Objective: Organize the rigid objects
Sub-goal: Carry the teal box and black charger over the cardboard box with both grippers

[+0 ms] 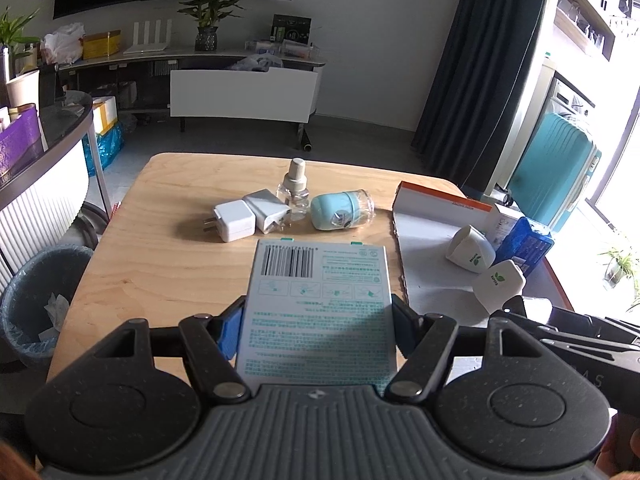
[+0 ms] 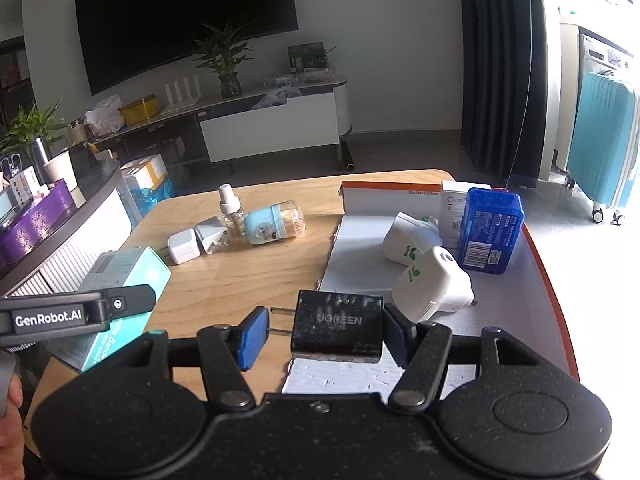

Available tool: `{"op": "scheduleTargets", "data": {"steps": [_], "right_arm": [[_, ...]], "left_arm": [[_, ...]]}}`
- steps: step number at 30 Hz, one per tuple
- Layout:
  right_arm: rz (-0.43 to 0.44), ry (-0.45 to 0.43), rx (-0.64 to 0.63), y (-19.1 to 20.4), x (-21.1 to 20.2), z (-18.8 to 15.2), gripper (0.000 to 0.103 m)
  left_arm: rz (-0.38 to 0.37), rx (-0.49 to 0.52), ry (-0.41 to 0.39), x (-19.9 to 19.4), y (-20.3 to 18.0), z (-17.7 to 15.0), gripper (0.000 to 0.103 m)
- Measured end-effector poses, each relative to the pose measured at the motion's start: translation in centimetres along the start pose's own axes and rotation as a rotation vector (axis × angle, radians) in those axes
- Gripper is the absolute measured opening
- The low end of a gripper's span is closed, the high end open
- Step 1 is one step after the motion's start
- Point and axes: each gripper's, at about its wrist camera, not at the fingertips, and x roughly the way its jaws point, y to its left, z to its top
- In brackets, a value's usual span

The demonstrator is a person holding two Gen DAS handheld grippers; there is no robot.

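My left gripper (image 1: 318, 328) is shut on a white and teal box (image 1: 320, 280) with a barcode, its blue pads pressing on both long sides above the wooden table (image 1: 168, 280). In the right wrist view that box (image 2: 128, 272) hangs at the left in the left gripper (image 2: 80, 312). My right gripper (image 2: 324, 334) is shut on a black UGREEN charger (image 2: 338, 320). One pad meets its prongs and the other its body, over the near edge of a white cardboard tray (image 2: 360, 240). Two white leaf-marked plugs (image 2: 432, 284), a blue box (image 2: 490, 232) and a white box (image 2: 452, 204) lie in the tray.
Mid-table lie two white chargers (image 1: 236, 222), a glass bottle (image 1: 294, 192) and a pale blue container (image 1: 340, 210) on its side. A bin (image 1: 36, 304) stands left of the table, a teal suitcase (image 1: 556, 176) right. A low cabinet with plants lines the far wall.
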Motion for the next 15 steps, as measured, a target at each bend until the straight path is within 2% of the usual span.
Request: {"op": "scheduleTargets", "data": {"steps": [15], "right_arm": [[-0.015,-0.005,0.023,-1.2,-0.4,-0.1,0.073]], "left_arm": [[-0.015,0.026,0.012,0.3,-1.4,-0.2,0.072]]}}
